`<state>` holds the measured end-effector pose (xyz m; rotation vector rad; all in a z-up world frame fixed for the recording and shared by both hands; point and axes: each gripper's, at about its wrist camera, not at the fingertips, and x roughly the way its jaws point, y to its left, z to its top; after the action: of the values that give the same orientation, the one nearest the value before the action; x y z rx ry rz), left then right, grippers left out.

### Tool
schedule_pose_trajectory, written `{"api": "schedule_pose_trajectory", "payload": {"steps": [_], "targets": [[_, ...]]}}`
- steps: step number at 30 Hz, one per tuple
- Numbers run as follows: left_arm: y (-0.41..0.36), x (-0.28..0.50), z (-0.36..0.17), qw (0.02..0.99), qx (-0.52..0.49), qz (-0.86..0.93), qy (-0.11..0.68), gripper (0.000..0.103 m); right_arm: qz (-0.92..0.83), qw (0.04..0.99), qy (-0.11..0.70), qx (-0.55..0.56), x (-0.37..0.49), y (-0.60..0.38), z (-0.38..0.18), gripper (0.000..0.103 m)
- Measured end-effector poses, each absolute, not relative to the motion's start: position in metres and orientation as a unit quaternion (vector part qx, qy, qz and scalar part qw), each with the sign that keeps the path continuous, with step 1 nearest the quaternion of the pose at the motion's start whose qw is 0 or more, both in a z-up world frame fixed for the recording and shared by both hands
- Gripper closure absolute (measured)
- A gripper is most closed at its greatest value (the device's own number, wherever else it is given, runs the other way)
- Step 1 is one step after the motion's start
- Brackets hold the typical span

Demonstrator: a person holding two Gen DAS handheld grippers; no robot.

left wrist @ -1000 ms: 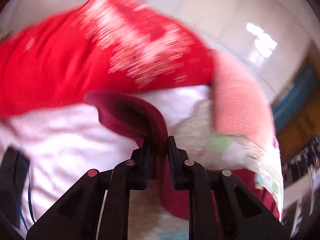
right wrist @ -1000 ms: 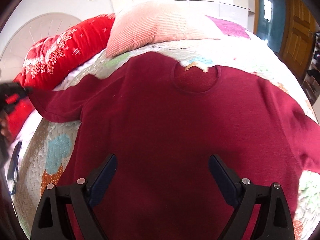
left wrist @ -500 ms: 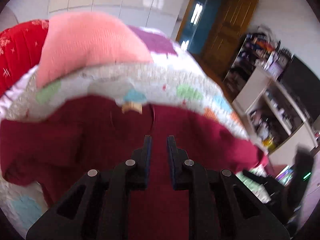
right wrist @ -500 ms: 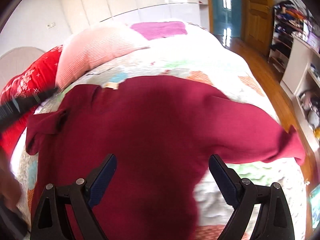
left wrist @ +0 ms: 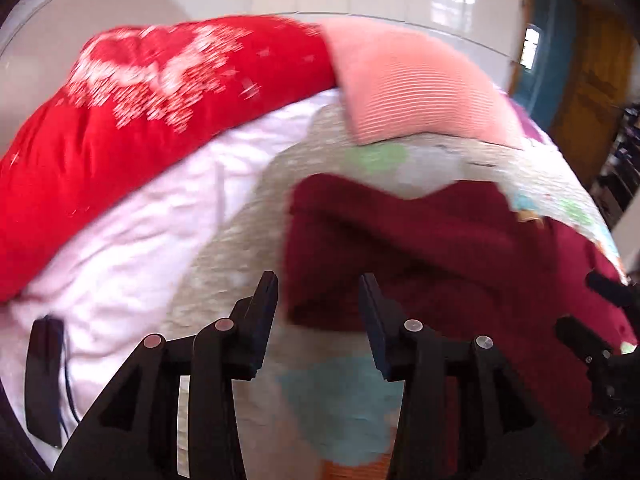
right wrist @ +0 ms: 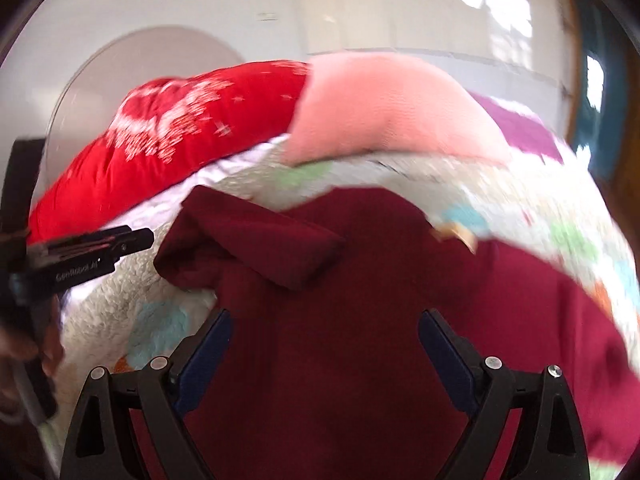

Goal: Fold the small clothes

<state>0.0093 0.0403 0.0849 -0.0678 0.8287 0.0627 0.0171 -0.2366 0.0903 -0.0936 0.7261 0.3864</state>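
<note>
A dark red sweater (right wrist: 340,320) lies flat on the quilt (right wrist: 540,208) of the bed, one sleeve (right wrist: 256,240) folded in across its chest. The left hand-held gripper (left wrist: 318,312) is opening, nothing between its jaws, just beside the folded sleeve's edge. The right hand-held gripper (right wrist: 324,344) hangs spread wide over the sweater's body, empty.
</note>
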Motion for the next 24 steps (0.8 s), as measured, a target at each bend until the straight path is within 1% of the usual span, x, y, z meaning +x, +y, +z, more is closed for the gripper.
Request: {"api": "schedule_pose_trajectory", "payload": {"steps": [1,4,5,6,7,8,9,11,12,14,19,22,24], "targets": [[0.047,0.011,0.077,0.912,-0.038,0.033,0.407,0.062,0.195,0.919,0.335,-0.077,0.023,-0.217,0.088,0.010],[0.055,0.020,0.057,0.902,-0.031,0.037,0.430,0.062,0.186,0.915,0.327,-0.150,0.040,-0.184,0.071,0.010],[0.054,0.022,0.052,0.900,-0.025,0.034,0.434,0.062,0.179,0.911,0.329,-0.172,0.048,-0.176,0.063,0.014],[0.052,0.025,0.046,0.898,-0.019,0.032,0.439,0.062,0.179,0.908,0.332,-0.181,0.052,-0.173,0.058,0.021],[0.051,0.028,0.043,0.896,-0.014,0.031,0.443,0.062,0.184,0.905,0.337,-0.183,0.061,-0.171,0.054,0.043],[0.049,0.030,0.039,0.894,-0.009,0.029,0.447,0.062,0.192,0.901,0.349,-0.171,0.072,-0.171,0.054,0.060],[0.049,0.029,0.035,0.893,-0.008,0.029,0.449,0.062,0.198,0.898,0.360,-0.155,0.082,-0.170,0.054,0.067],[0.050,0.032,0.035,0.892,-0.012,0.028,0.450,0.062,0.213,0.889,0.391,-0.103,0.100,-0.176,0.059,0.087],[0.051,0.033,0.036,0.892,-0.015,0.027,0.452,0.062,0.215,0.887,0.398,-0.090,0.104,-0.178,0.062,0.091],[0.053,0.032,0.043,0.892,-0.024,0.024,0.450,0.062,0.228,0.889,0.395,-0.040,0.102,-0.194,0.081,0.095],[0.046,0.019,0.074,0.910,-0.019,0.003,0.415,0.062,0.252,0.891,0.365,0.096,0.068,-0.267,0.150,0.099],[0.039,0.013,0.089,0.917,-0.023,-0.014,0.398,0.062,0.235,0.892,0.354,0.154,0.045,-0.324,0.174,0.099],[0.032,0.012,0.093,0.918,-0.022,-0.024,0.396,0.062,0.191,0.903,0.351,0.161,0.039,-0.357,0.180,0.099]]}}
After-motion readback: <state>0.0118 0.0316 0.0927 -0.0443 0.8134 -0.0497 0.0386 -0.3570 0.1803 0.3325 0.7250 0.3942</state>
